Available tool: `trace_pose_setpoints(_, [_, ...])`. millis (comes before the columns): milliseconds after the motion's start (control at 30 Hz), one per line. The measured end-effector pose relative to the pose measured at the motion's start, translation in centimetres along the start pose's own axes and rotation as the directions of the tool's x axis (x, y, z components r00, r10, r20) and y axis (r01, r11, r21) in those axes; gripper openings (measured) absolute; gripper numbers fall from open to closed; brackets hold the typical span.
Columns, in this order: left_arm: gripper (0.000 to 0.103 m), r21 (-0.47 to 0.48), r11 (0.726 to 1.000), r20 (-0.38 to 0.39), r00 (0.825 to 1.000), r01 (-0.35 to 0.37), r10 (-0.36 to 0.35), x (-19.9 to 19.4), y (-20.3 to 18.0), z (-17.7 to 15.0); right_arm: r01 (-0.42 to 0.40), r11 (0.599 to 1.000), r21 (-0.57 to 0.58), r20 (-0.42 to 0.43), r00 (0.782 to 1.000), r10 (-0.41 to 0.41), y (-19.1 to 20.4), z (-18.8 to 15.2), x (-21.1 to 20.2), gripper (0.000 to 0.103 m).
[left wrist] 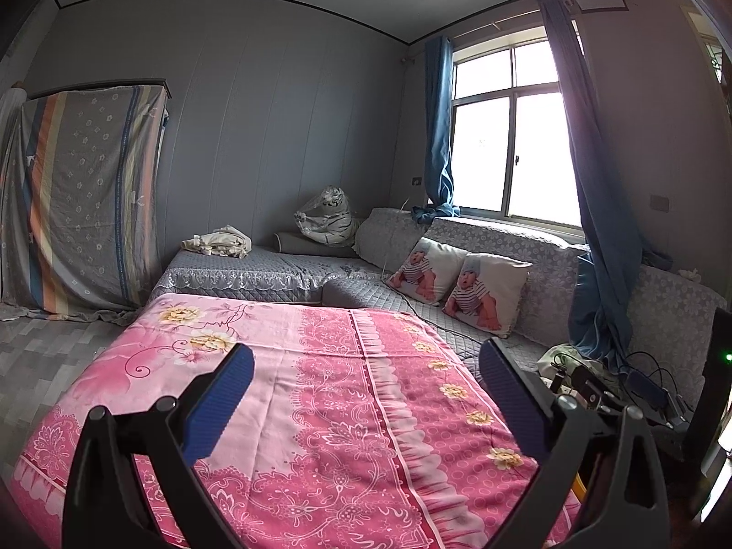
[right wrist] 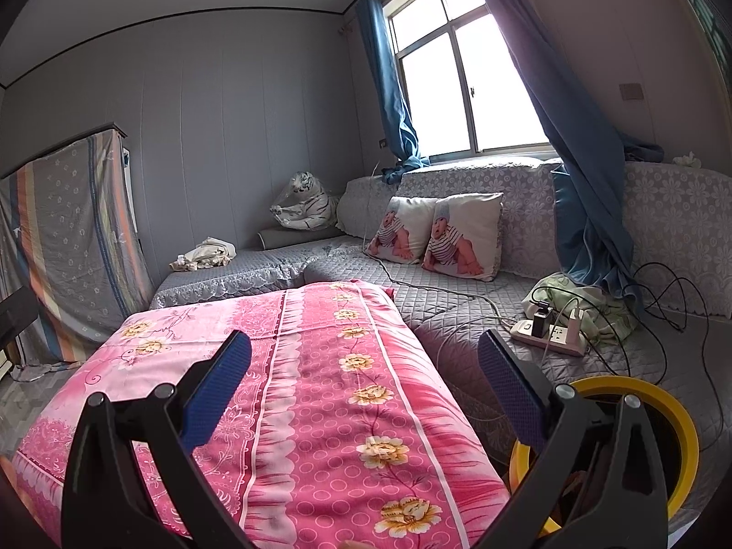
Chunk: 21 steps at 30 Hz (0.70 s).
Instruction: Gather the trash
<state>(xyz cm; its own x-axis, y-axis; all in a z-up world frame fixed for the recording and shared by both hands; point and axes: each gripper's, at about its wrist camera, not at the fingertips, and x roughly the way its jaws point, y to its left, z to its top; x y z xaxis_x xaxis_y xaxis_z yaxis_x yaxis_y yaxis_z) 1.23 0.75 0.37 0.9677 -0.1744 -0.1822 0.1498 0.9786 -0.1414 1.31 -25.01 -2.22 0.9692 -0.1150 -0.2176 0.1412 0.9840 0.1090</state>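
Left gripper (left wrist: 366,393): spread wide, nothing between the blue ribbed pads, black plastic frame, hanging above the pink cloth.
Right gripper (right wrist: 363,379): likewise wide apart and empty, same blue textured pads on black arms.
Pink cloth (left wrist: 329,393): floral print, soft and slightly creased, draped flat over a raised surface; bare of litter on the part in view.
Trash: cannot tell which item counts; crumpled cream bundle (right wrist: 203,254) at 11 o'clock on the grey quilted sofa (right wrist: 457,315), well apart from both grippers.
Yellow ring (right wrist: 677,416): round rim, smooth plastic, at 4 o'clock of the right view, partly hidden behind the gripper arm.
Power strip (right wrist: 549,336): white, plugs and dark cables tangled at 2 o'clock on the sofa seat.
Cushions (right wrist: 434,233): two square printed pillows leaning on the lace-covered backrest.
Plush tiger (right wrist: 302,203): striped, wrapped in clear film, in the far corner.
Curtains (right wrist: 581,137): blue, hanging in folds beside the bright window.
Striped sheet (left wrist: 87,196): draped over tall furniture at 9 o'clock.
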Motion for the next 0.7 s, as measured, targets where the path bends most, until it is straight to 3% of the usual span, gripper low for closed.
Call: trace_pose_setpoints(700, [0.095,-0.018,1.000,-0.017,1.000,0.006,-0.006,0.22,0.44,-0.19,0.003,1.000,0.000,-0.016,1.000,-0.003,-0.11,-0.43,0.27,0.095])
